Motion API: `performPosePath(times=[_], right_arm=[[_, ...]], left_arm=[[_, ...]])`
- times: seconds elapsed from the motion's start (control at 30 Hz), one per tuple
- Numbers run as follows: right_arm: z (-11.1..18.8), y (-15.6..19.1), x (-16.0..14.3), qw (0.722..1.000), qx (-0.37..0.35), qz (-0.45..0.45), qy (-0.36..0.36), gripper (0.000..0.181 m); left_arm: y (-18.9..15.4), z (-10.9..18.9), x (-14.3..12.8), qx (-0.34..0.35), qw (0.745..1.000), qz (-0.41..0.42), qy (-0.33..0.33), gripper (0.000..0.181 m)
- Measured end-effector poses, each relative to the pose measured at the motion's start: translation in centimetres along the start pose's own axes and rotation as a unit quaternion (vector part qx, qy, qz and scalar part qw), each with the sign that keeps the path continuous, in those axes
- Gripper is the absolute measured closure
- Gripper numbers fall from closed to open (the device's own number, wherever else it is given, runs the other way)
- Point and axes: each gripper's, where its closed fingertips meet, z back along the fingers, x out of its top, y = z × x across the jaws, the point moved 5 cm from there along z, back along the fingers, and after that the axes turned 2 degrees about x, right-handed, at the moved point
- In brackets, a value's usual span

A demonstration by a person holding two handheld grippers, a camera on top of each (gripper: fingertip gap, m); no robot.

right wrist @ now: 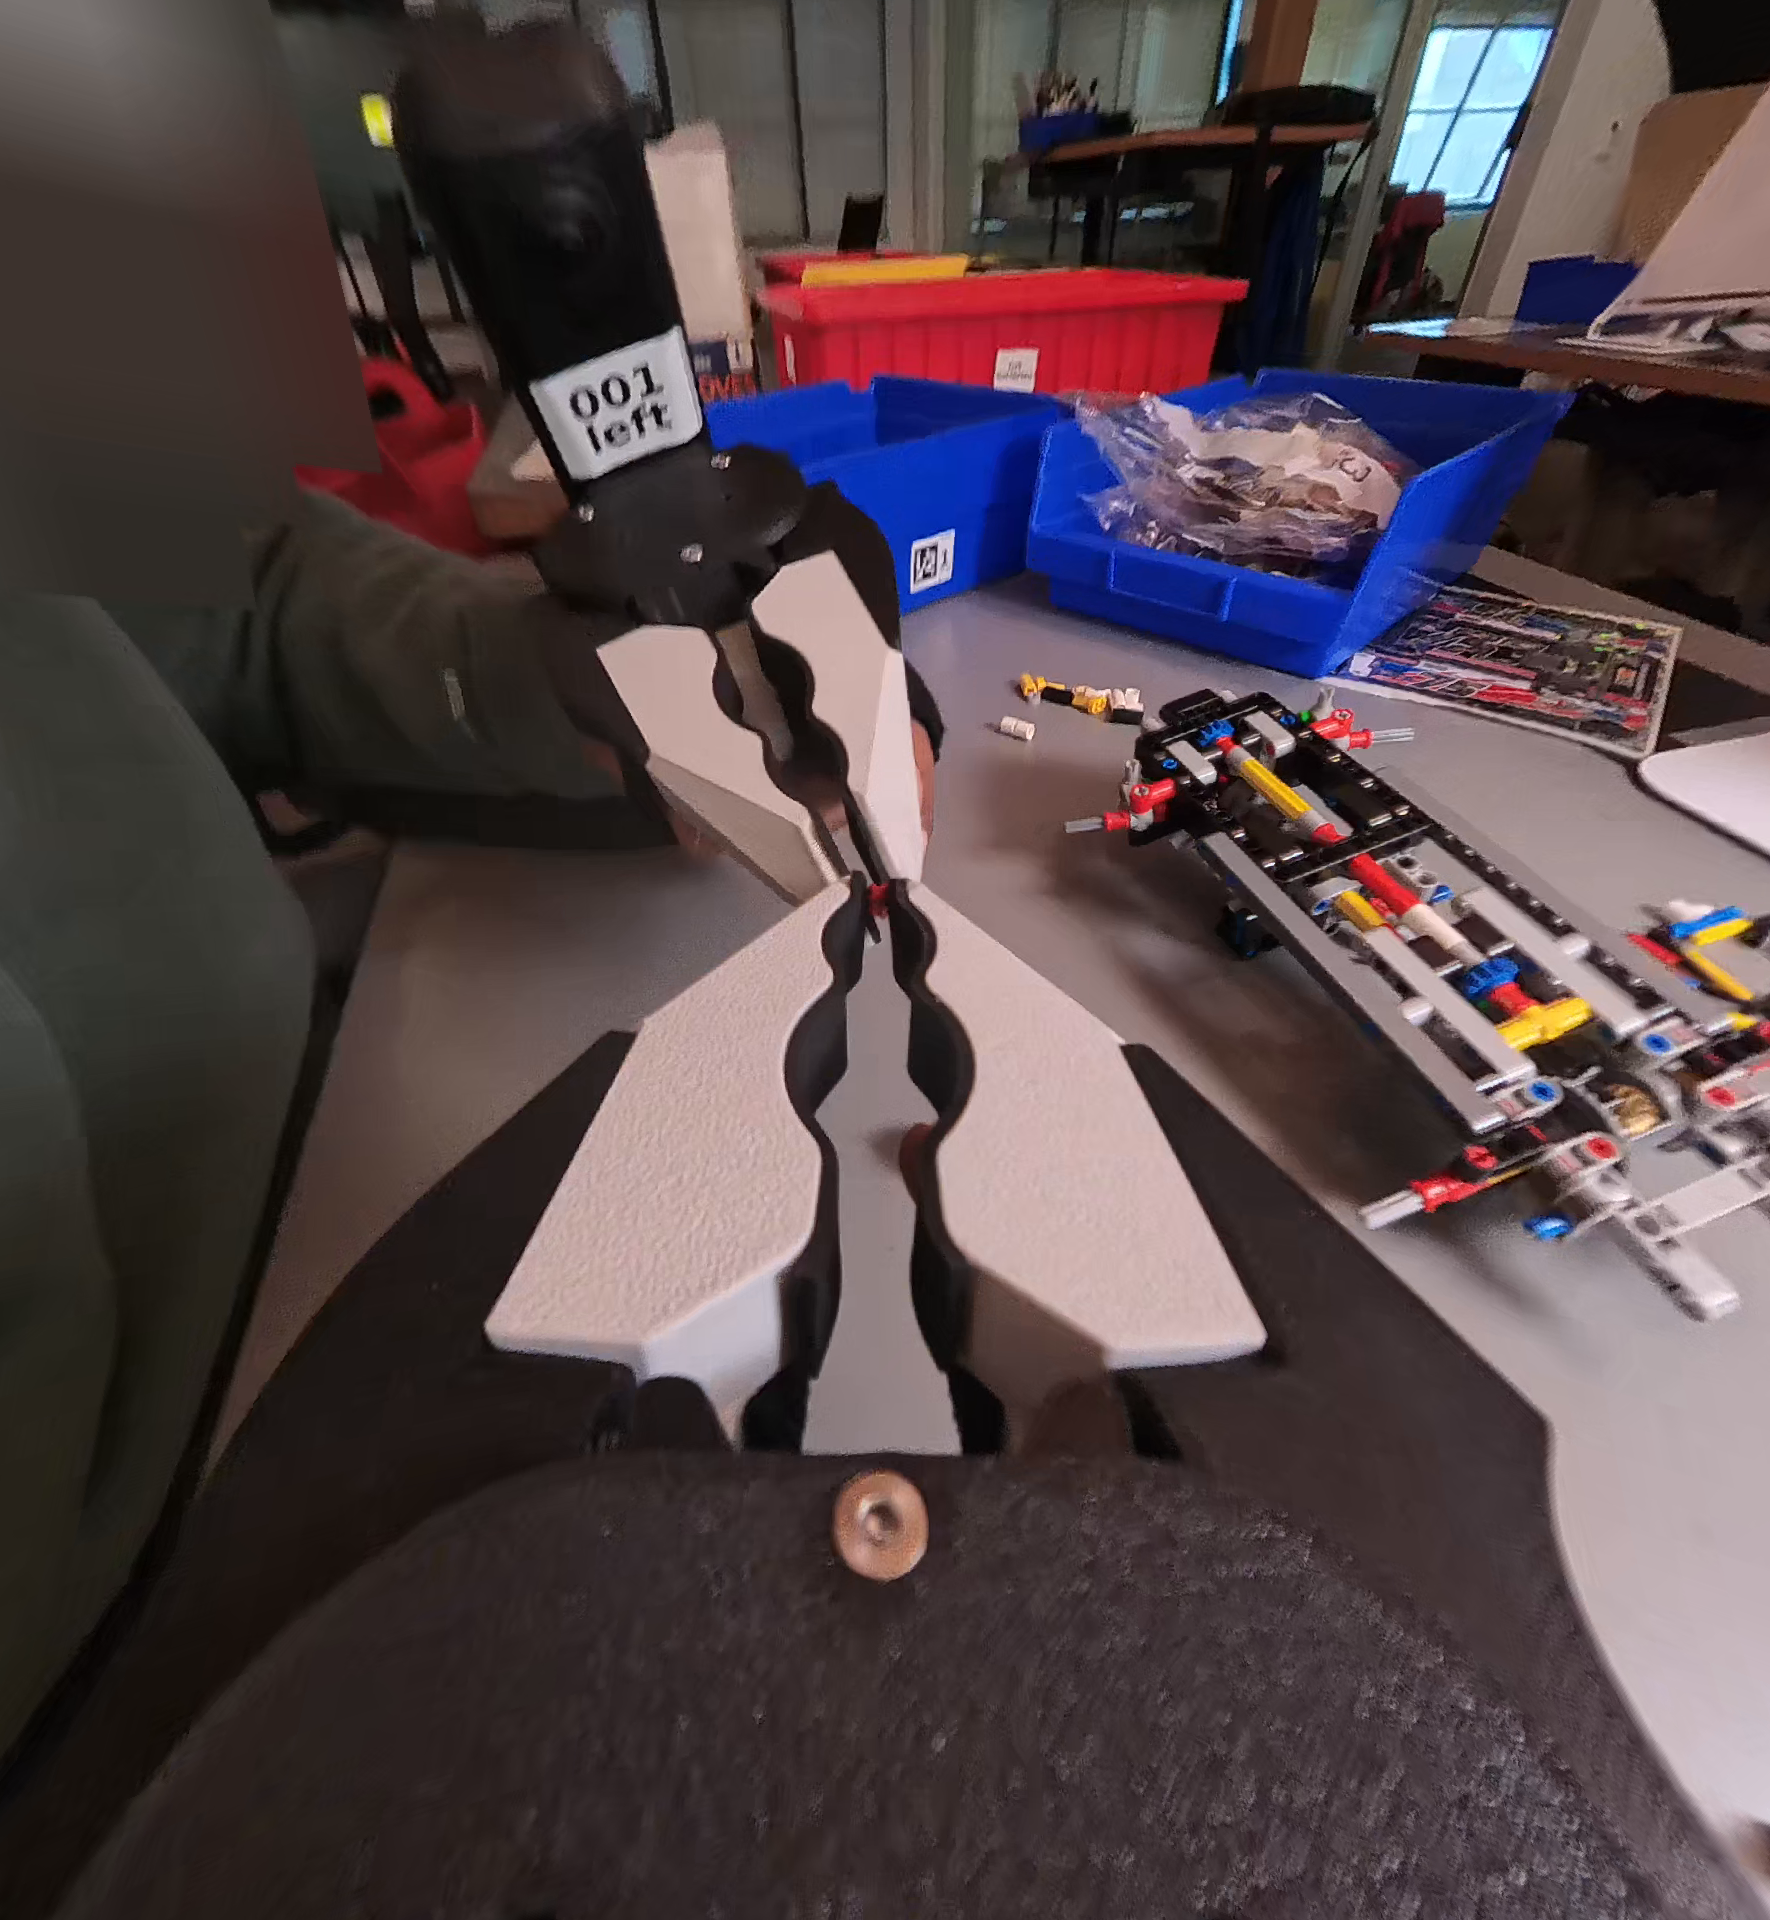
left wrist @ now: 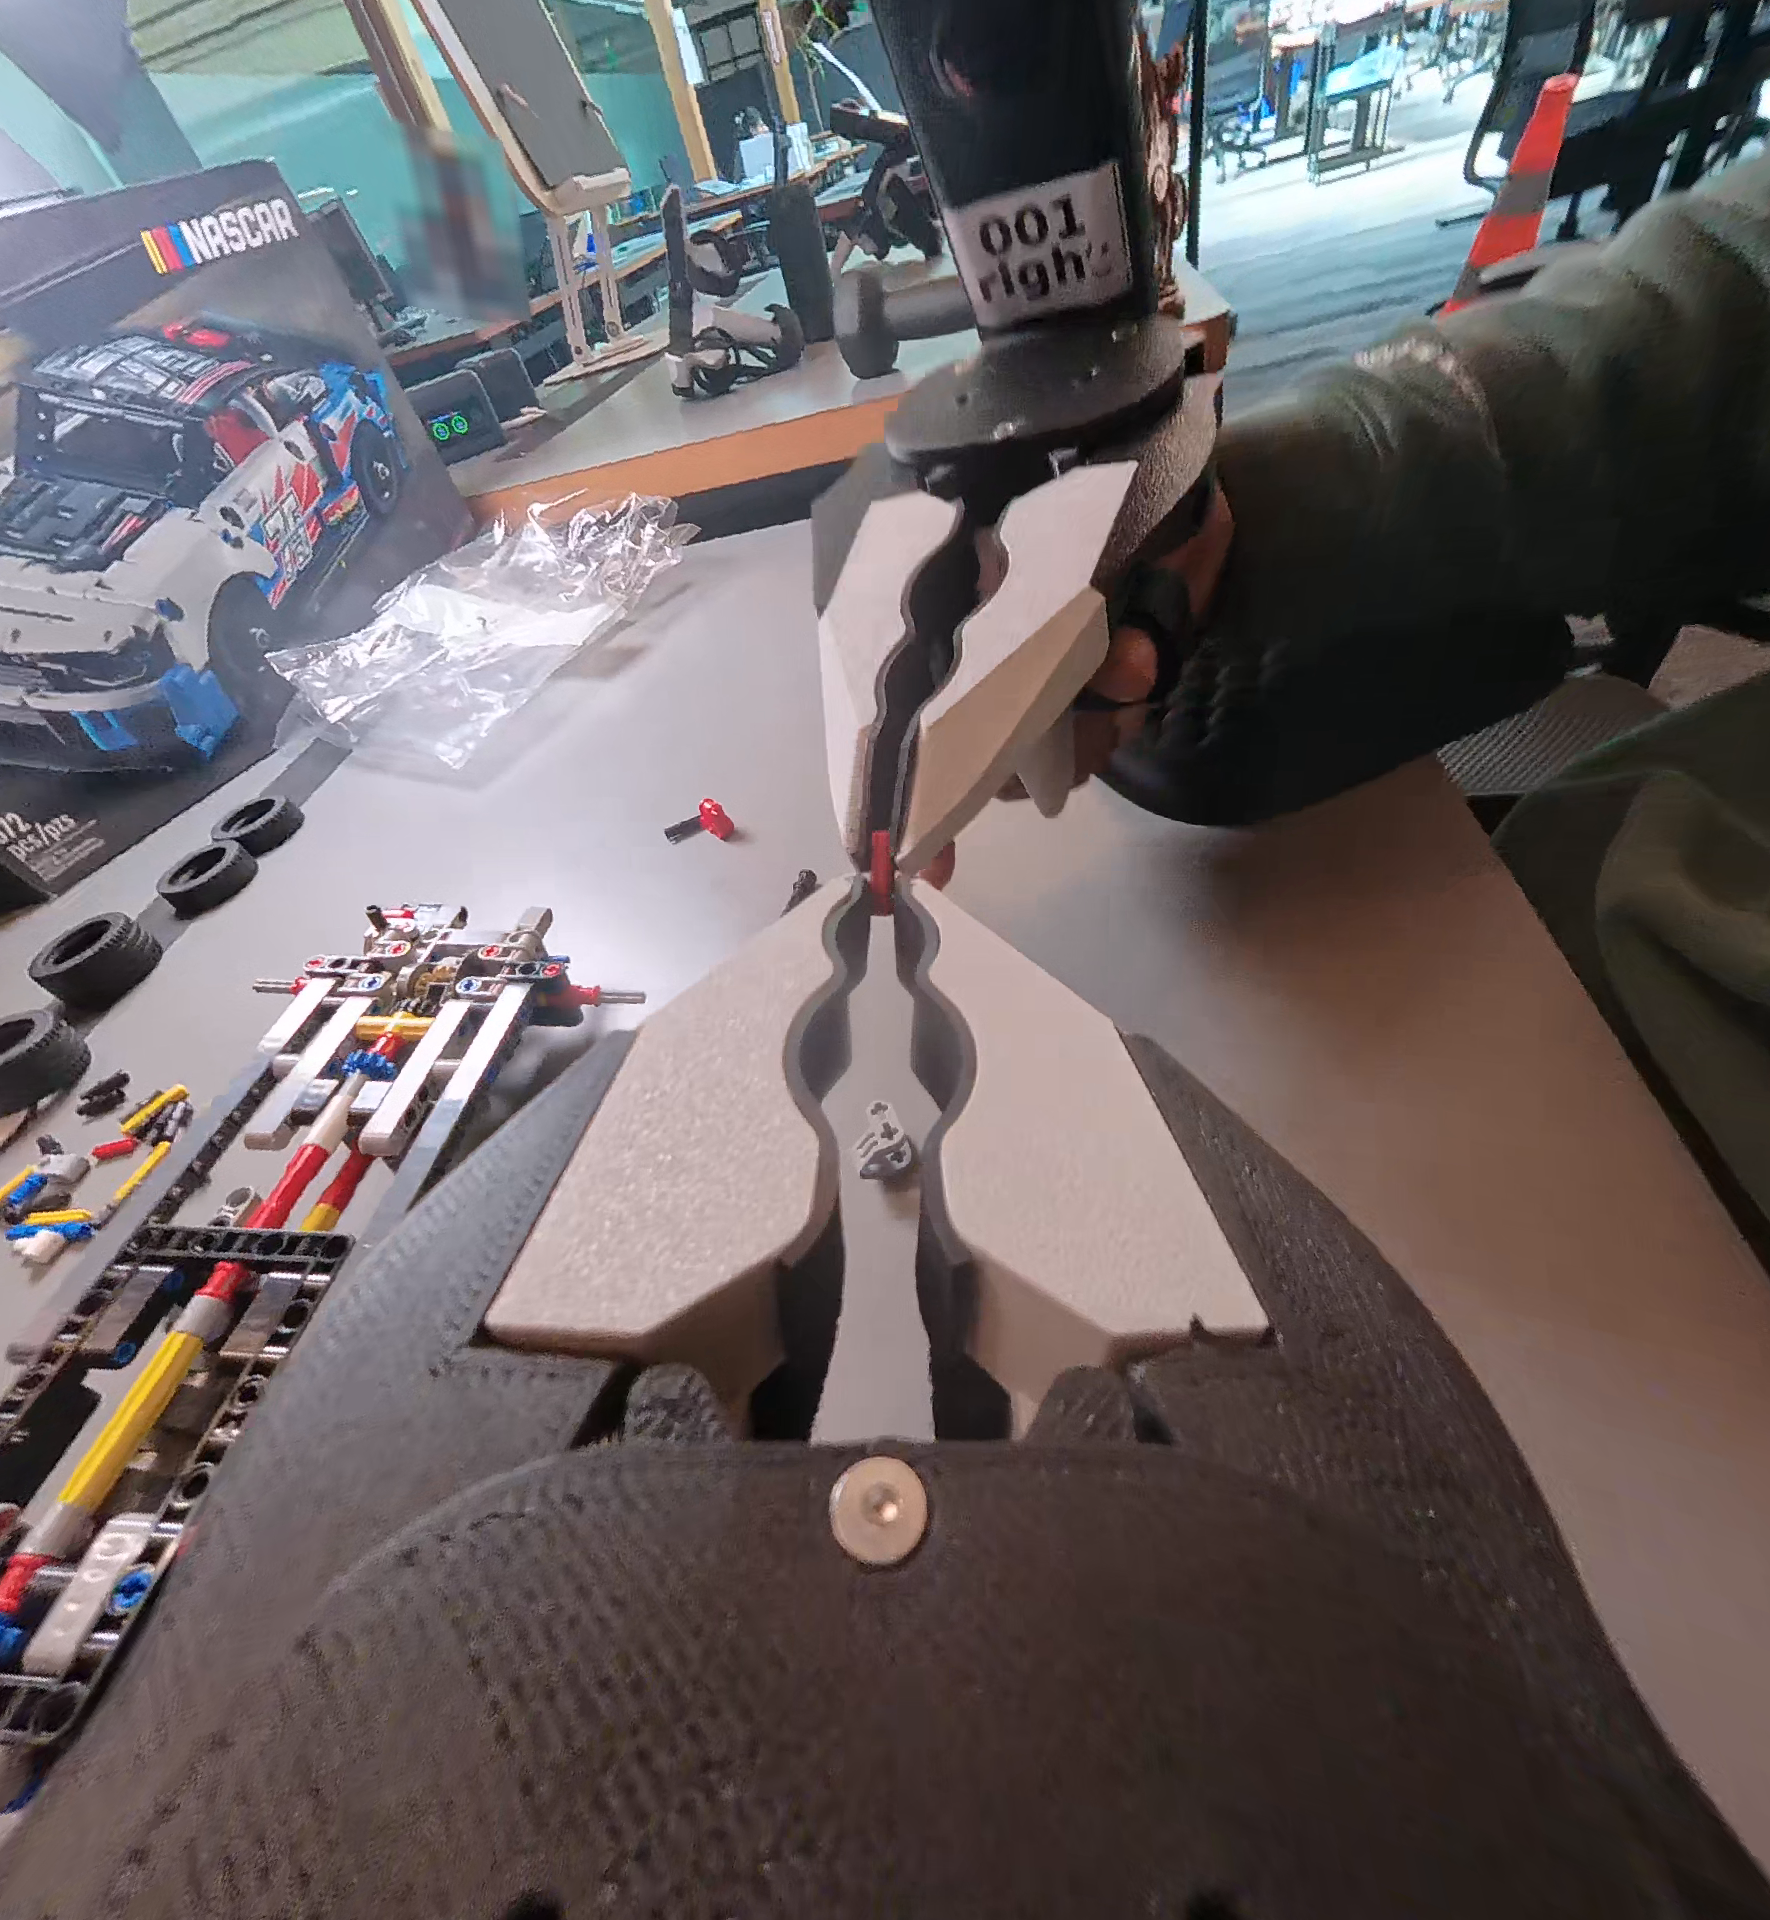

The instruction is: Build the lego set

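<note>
Above the near part of the grey table [left wrist: 1276, 1091], close to its edge by the person's lap, a small red piece [left wrist: 879, 871] sits pinched between two sets of fingertips that meet tip to tip. The left gripper [left wrist: 876, 902] is nearly closed, its tips clamped on the lower end of that piece; the right gripper [left wrist: 886, 847] comes down from above, also narrowed to a slit and clamped on the upper end. Each gripper's black post carries a white printed label. In the right wrist view the same meeting shows, right gripper [right wrist: 873, 902] against left gripper [right wrist: 865, 878], with the red piece [right wrist: 877, 902] between them.

A small grey connector [left wrist: 886, 1148] lies on the table beneath the left gripper's fingers. Just beyond, a red-and-black pin [left wrist: 701, 821] lies alone on bare tabletop with open room around it. To the left lies the long chassis [left wrist: 268, 1195], built of black frames, grey beams and red and yellow axles, with loose small parts [left wrist: 81, 1174] and four black tyres [left wrist: 96, 951] beside it. A crumpled clear bag [left wrist: 476, 634] and the printed set box [left wrist: 133, 499], showing a race car, stand farther back. Blue bins [right wrist: 1255, 540], a red bin [right wrist: 995, 322] and a sticker sheet [right wrist: 1525, 665] border the far side.
</note>
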Motion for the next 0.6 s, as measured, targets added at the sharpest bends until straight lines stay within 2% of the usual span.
performPosePath(times=[0.2,0.6], right_arm=[[0.4,1.0,0.3,0.986,0.01,0.122,0.111,0.17],[0.3,1.4,0.1,0.956,0.035,0.202,0.209,0.179]], left_arm=[[-0.5,-0.1,0.0,-0.005,0.999,-0.035,0.011,0.179],[-1.5,-0.5,-0.5,-0.031,0.998,-0.043,0.032,0.179]])
